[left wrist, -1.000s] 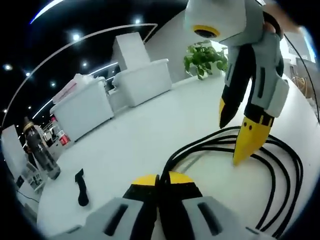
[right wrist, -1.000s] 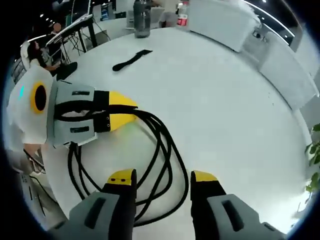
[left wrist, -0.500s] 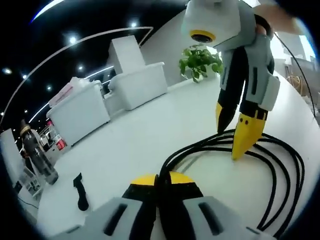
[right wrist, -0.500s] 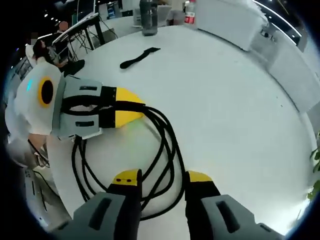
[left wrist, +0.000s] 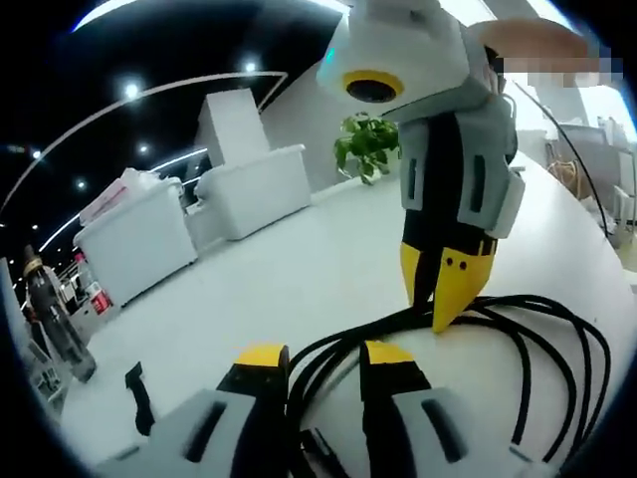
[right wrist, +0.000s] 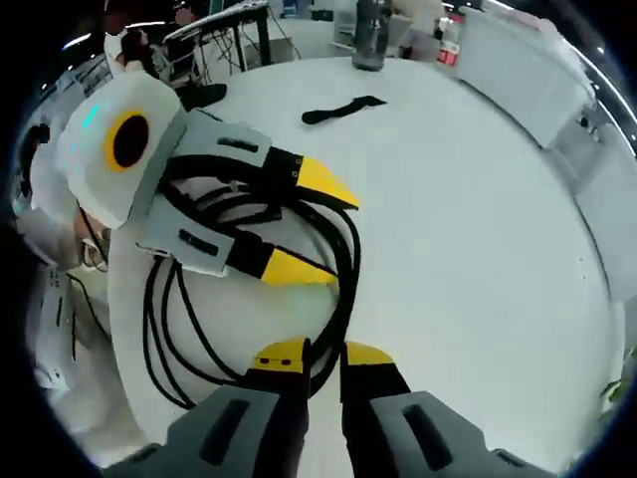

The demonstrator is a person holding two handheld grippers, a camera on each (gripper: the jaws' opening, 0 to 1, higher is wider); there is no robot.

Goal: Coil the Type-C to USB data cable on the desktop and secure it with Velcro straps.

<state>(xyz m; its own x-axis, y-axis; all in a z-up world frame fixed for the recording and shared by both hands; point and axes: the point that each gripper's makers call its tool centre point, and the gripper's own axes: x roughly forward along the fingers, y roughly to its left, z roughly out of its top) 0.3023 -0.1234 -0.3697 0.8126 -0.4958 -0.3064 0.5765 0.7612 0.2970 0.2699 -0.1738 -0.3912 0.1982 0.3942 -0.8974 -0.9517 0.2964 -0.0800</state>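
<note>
- Right gripper (right wrist: 314,351): jaws nearly closed, pinching the cable (right wrist: 343,269) bundle.
- Left gripper (left wrist: 324,355): jaws apart, strands running between them, ungripped.
- Velcro strap (right wrist: 343,109) lies well apart toward the table's far edge, beyond the left gripper.

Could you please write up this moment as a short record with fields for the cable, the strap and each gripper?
cable: black cable in loose loops on the white desktop
left gripper: left gripper open, jaws on either side of the cable strands
right gripper: right gripper shut on the loops' near edge
Velcro strap: black Velcro strap lying flat, apart from the cable, unused
background: bottle, potted plant
</note>
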